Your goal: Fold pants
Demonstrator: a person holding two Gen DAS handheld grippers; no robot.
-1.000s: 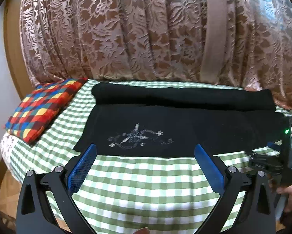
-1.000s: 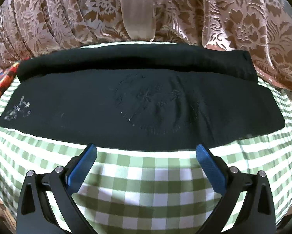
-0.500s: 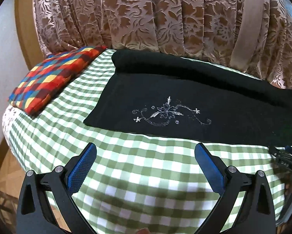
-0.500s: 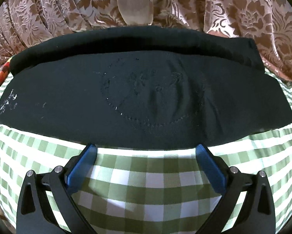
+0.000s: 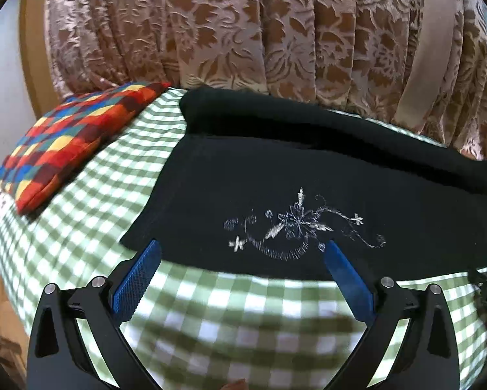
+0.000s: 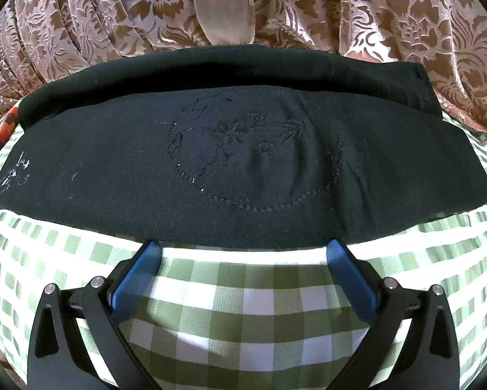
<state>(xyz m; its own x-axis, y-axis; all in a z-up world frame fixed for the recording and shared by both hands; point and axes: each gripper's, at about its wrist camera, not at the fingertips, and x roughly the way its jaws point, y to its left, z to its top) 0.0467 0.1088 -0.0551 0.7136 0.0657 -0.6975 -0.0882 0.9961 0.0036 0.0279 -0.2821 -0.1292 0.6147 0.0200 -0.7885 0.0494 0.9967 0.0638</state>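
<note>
Two spread tools (image 5: pixel 240 247) (image 6: pixel 243 247), one pants (image 6: pixel 243 169)

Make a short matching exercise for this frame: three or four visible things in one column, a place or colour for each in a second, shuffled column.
Things:
1. pants
2. cushion
3. curtain
4. silver embroidery

Descriptions:
A. hanging behind the far edge of the checked cloth
B. lying at the far left, multicoloured checks
C. black, spread lengthwise across the checked cloth
D. stitched on the pants just ahead of the open left gripper

Pairs: 1-C, 2-B, 3-A, 4-D
</note>
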